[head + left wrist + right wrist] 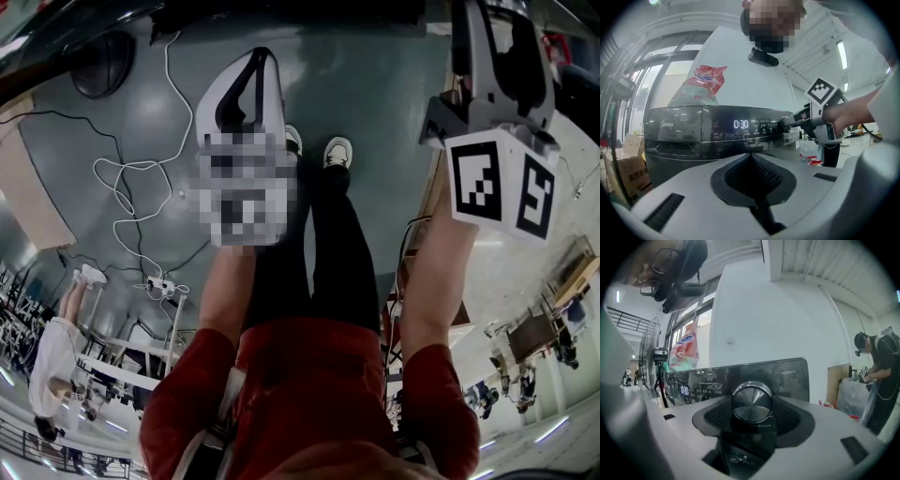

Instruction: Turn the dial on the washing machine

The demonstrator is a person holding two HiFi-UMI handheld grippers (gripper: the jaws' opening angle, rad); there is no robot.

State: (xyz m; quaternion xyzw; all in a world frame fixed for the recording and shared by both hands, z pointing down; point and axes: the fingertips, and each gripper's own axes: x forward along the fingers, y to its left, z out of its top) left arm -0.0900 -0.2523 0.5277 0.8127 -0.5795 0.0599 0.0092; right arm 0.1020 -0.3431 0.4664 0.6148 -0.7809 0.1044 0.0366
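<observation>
Dial (751, 401) between fingers (716, 417) of right gripper (752, 409)

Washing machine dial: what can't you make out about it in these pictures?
- Right gripper view: the dial shows only a plain metal face; no pointer or setting mark is visible.
- Left gripper view: the right gripper covers the dial, and the panel icons beside the display are too small to read.
- Head view: the washing machine lies outside the frame.
</observation>
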